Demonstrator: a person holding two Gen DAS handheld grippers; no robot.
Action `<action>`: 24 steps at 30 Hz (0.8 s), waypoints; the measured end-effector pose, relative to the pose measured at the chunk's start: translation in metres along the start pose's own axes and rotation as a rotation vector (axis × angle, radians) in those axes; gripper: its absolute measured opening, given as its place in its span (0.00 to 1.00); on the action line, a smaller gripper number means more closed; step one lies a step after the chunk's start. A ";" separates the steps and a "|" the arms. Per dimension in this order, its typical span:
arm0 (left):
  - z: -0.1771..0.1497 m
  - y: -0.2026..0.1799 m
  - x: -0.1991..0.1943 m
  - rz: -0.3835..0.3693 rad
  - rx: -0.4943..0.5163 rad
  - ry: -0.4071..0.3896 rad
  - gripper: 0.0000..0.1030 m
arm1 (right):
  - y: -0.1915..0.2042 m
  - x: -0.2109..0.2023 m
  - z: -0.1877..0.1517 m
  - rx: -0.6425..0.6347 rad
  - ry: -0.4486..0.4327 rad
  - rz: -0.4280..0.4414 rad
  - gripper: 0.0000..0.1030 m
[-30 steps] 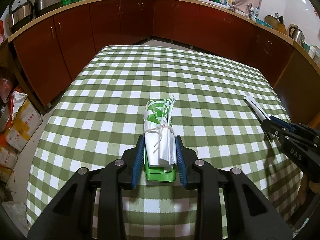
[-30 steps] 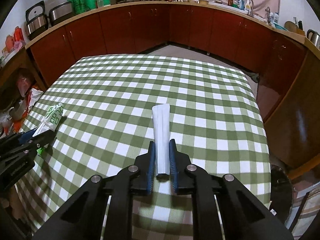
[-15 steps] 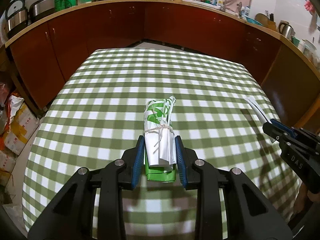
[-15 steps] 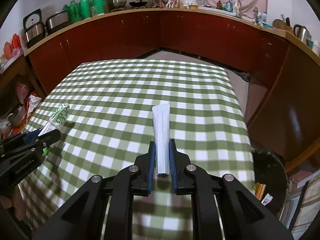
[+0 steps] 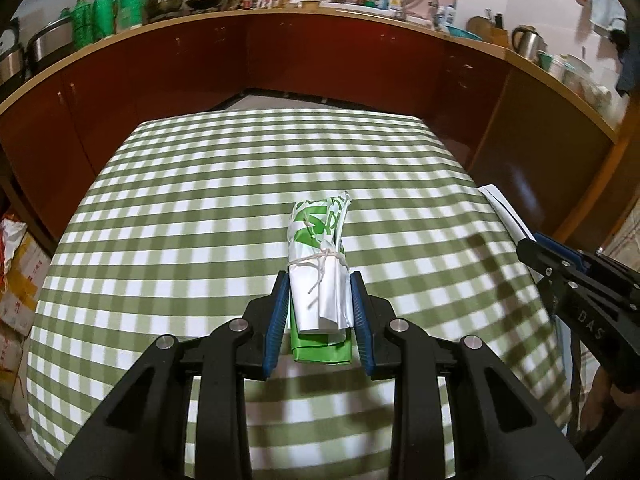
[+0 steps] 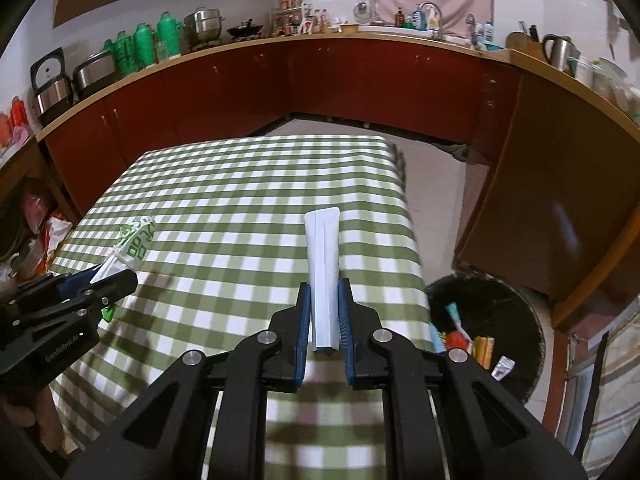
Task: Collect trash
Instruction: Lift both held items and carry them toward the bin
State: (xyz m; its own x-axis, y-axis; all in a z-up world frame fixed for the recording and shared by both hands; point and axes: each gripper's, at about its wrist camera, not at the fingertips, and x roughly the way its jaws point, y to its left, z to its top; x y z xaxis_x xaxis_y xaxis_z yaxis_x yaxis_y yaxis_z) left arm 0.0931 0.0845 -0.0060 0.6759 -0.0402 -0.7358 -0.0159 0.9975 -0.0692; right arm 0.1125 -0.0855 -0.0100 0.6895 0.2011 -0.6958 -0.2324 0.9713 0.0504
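Trash is sitting in both grippers, one piece each, and both pieces are being carried clear above the table (image 5: 192,216). Nearest the left wrist camera, the left gripper (image 5: 319,312) is clamping its blue pads (image 5: 277,320) on the sides of a rolled green-and-white bundle (image 5: 320,264) tied with string; the grip is taken at the near end, below the knot, so most of the roll is projecting forward past the fingertips. In the right wrist view, the right gripper (image 6: 324,316) is pinching a flat folded white paper strip (image 6: 322,256) in the same manner, jaws closed on the narrow near end and the wider end pointing away. Holding each item lengthwise along the fingers is, in my judgement, keeping it steady for transport and letting it fall straight once released.

Beyond the right gripper, just past the table's right edge, a black trash bin (image 6: 520,320) is standing on the floor and already containing several wrappers (image 6: 468,340). The checked cloth is showing no other loose item in either view. Farther back, dark red cabinets (image 6: 328,84) and a cluttered worktop are lining the room. Delivery to the bin is appearing to be the step in hand, with the right piece the closer of the two.
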 end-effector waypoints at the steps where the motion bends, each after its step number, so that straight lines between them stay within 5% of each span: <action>1: -0.001 -0.004 -0.001 -0.003 0.006 -0.001 0.29 | -0.003 -0.003 -0.002 0.005 -0.004 -0.004 0.14; 24: -0.004 -0.150 0.007 -0.169 0.205 -0.018 0.28 | -0.124 -0.047 -0.031 0.164 -0.053 -0.181 0.14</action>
State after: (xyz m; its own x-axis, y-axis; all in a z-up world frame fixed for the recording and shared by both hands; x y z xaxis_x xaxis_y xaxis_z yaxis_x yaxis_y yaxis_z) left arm 0.0978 -0.0654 -0.0036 0.6691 -0.2081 -0.7135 0.2468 0.9677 -0.0508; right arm 0.0873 -0.2195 -0.0059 0.7460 0.0242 -0.6655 0.0095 0.9988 0.0470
